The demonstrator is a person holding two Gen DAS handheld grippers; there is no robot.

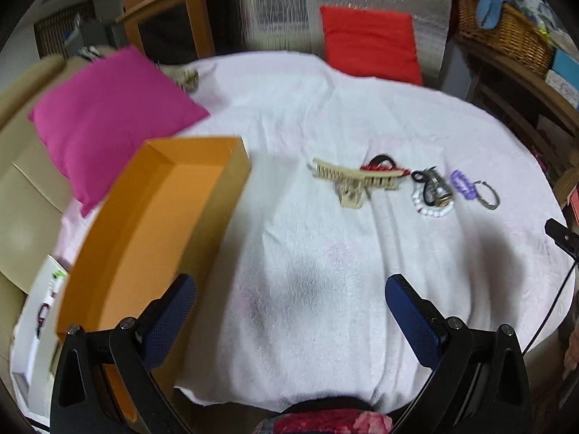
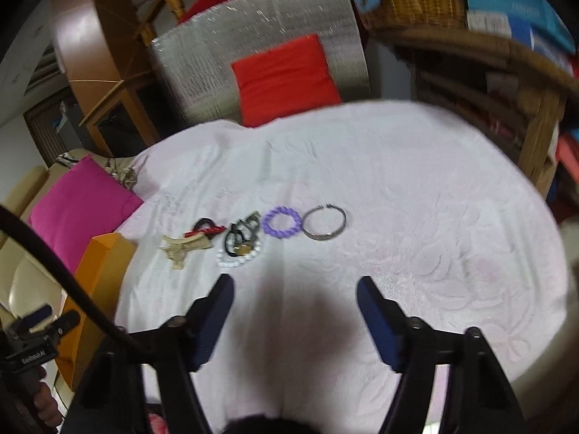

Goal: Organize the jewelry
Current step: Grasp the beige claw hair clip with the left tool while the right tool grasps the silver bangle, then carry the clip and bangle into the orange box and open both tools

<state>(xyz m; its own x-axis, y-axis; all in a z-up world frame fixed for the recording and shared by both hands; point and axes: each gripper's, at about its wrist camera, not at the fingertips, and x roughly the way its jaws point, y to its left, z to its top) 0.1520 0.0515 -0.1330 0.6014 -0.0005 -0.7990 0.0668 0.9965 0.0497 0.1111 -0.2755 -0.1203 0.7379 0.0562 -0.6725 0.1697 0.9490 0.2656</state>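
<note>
Jewelry lay unsorted in a row on the white cloth (image 1: 325, 115): from left to right, a cream comb clip (image 2: 182, 247), a red-and-black piece (image 2: 206, 229), a white bead bracelet (image 2: 235, 258) tangled with dark bands, a purple bracelet (image 2: 282, 221) and a metal bangle (image 2: 324, 223). Off to the left, the orange box (image 1: 152, 224) stood open and looked empty, so all sorting seemed left to do. Both the left gripper (image 1: 289, 311) and right gripper (image 2: 295, 311) hovered with jaws apart, holding nothing. A pink pillow (image 1: 108, 115) crowded the box; nothing blocked the row.

White lettering on the black left hand-held gripper (image 2: 34, 320), seen at the lower left of the right wrist view, is too blurred to read surely. Nothing else carries legible text.
</note>
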